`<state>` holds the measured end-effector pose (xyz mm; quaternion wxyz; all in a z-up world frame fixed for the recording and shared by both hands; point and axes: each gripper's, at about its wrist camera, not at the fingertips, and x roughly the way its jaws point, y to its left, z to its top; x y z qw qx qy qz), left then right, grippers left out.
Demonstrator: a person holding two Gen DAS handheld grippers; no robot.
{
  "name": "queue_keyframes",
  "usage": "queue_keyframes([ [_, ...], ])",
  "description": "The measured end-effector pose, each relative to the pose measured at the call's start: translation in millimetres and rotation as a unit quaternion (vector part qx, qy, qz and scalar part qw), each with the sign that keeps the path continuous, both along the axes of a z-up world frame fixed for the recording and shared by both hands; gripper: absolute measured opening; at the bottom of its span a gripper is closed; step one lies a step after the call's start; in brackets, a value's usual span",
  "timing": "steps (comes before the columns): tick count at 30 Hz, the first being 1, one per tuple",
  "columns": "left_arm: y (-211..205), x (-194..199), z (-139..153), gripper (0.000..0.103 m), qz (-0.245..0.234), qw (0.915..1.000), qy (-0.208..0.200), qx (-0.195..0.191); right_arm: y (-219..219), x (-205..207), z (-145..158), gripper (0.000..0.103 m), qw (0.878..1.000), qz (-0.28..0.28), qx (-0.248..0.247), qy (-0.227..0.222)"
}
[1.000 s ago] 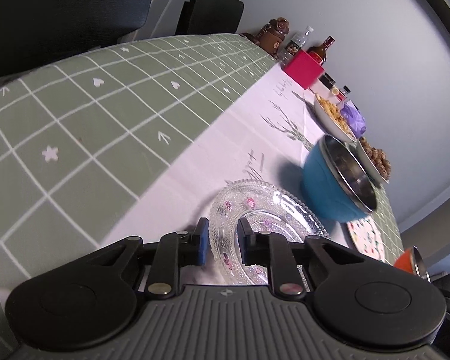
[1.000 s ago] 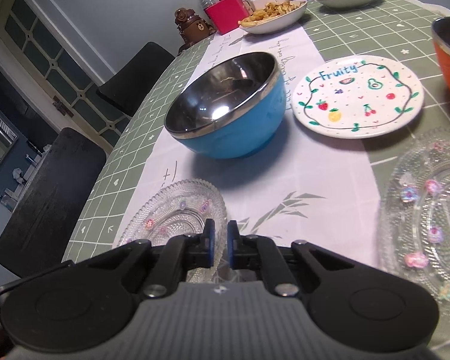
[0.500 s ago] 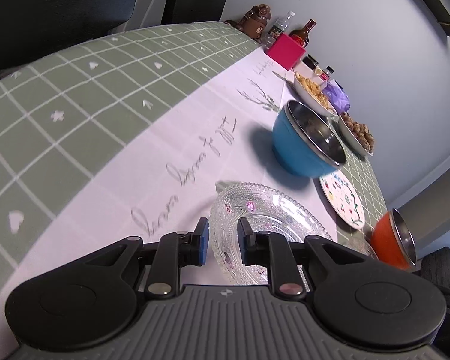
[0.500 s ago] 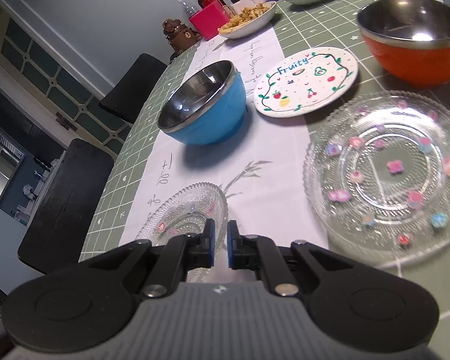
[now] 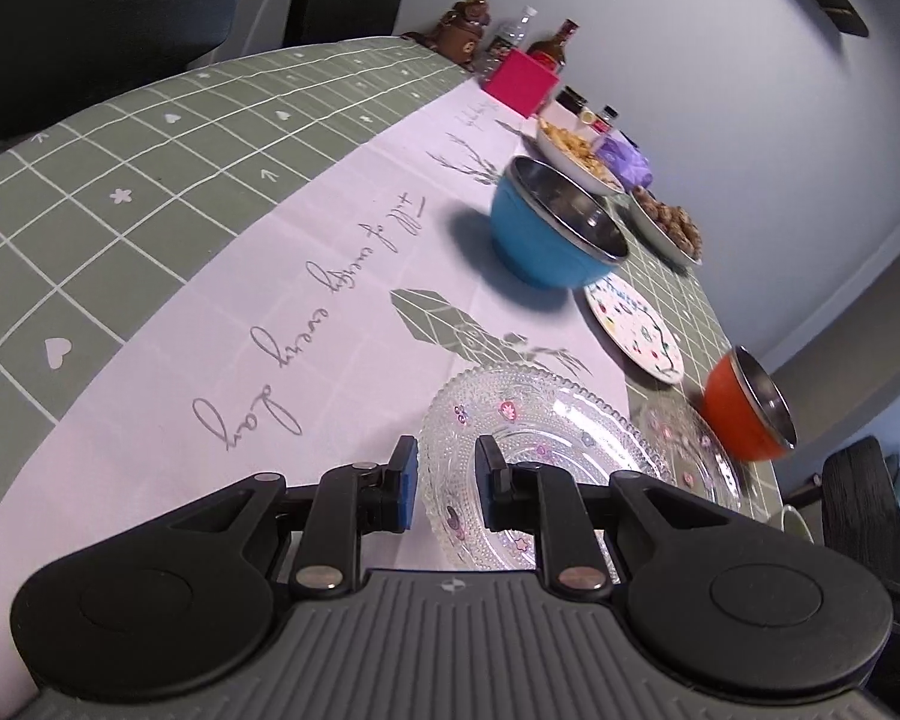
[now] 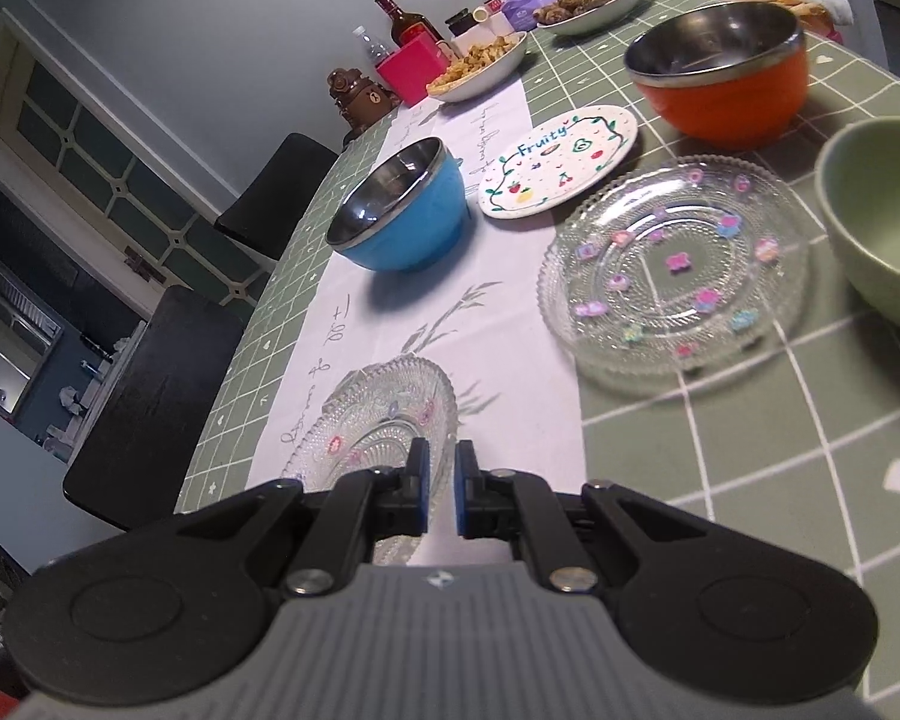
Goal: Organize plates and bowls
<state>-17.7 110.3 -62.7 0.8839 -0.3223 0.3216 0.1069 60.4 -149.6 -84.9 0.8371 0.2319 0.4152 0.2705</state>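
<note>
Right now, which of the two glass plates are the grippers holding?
The smaller glass plate on the white runner: both the left gripper and right gripper clamp its rim. The larger glass plate lies free beside the green bowl.

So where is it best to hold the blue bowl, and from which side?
Probably the rim. The blue bowl stands upright and empty, and its round wall looks too wide for the jaws. Put one finger inside the steel lip and one outside, coming from above on the near side, which is free; the Fruity plate stands close beside it.
</note>
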Motion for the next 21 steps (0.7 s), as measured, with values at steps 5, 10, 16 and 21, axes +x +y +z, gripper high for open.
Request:
queue_keyframes([
  [5, -3.8, -3.7, -2.0, 0.022, -0.003, 1.0, -0.004, 0.0, -7.5, -8.7, -1.9, 0.006, 1.0, -0.008, 0.013, -0.002],
  [10, -3.6, -4.4, -3.1, 0.022, 0.0, 0.9999, -0.006, 0.01, -2.7, -8.0, -6.8, 0.006, 1.0, -0.002, 0.007, 0.003],
  [16, -4.0, -0.8, -15.0, 0.022, -0.001, 0.9999, 0.013, 0.005, -2.2, -7.3, -19.6, 0.006, 1.0, -0.004, -0.005, 0.024],
  [21, -3.6, 1.8, -16.1, 0.022, 0.011, 0.9997, 0.014, 0.018, 3.4, -4.1, -22.3, 0.006, 1.0, -0.002, -0.005, 0.02],
])
